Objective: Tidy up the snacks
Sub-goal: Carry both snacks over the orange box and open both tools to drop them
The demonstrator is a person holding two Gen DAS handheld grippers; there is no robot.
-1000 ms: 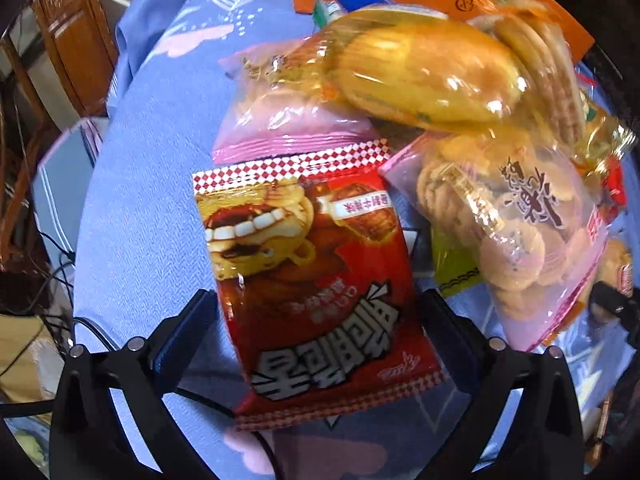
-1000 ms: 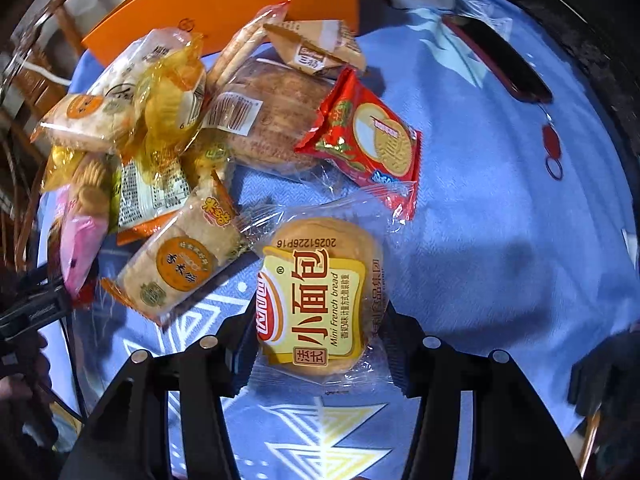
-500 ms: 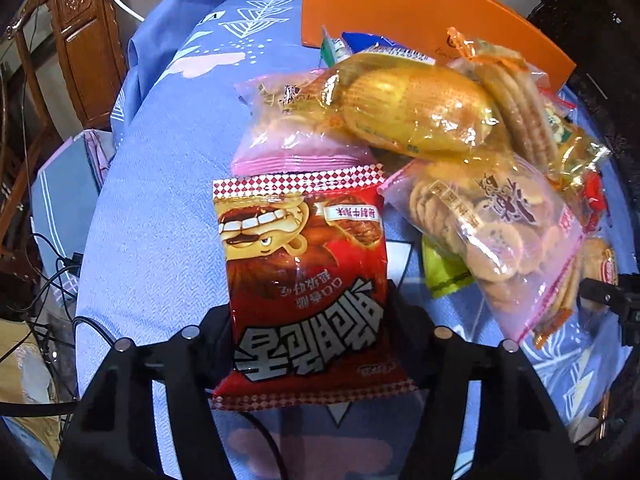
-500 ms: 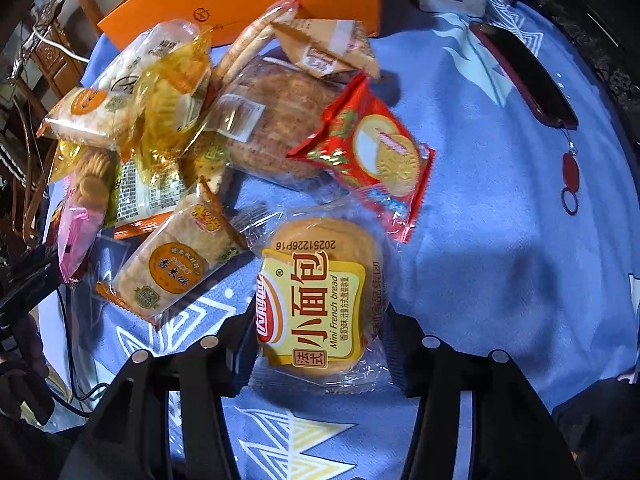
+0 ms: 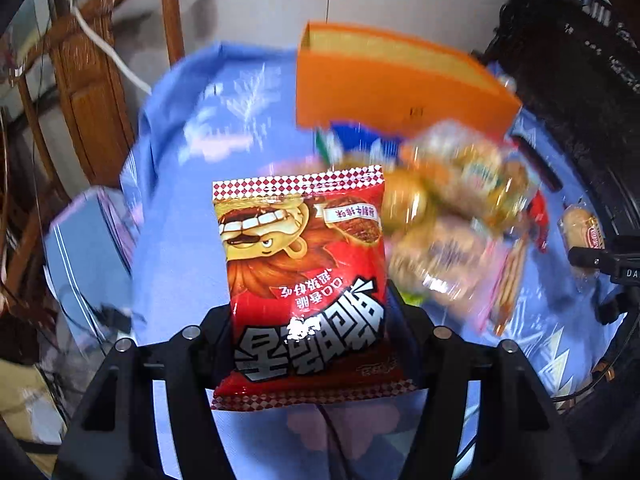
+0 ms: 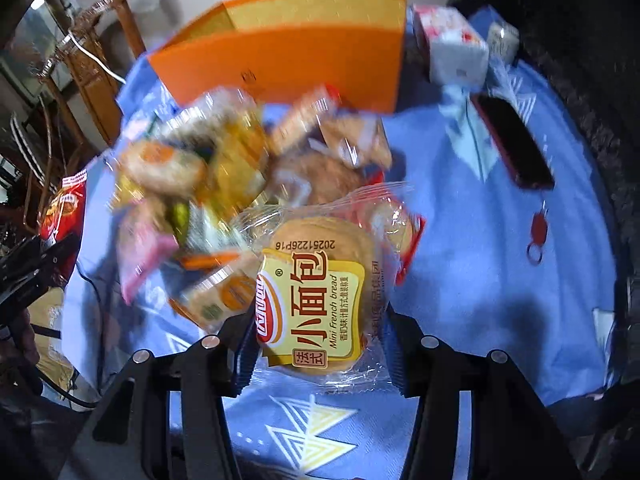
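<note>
My left gripper is shut on a red snack bag with a cartoon face and holds it lifted above the blue tablecloth. My right gripper is shut on a clear packet of mini French bread with a yellow label, also lifted. A blurred pile of wrapped snacks lies behind the red bag; it also shows in the right wrist view. An open orange box stands at the back, also in the right wrist view.
A dark red phone and a red key tag lie on the cloth at the right. White boxes stand beside the orange box. A wooden chair stands off the table's far left.
Both grippers have risen and tilted up with their packets, so the orange box's open top and the wall now show. The snack pile looks farther and blurred.
</note>
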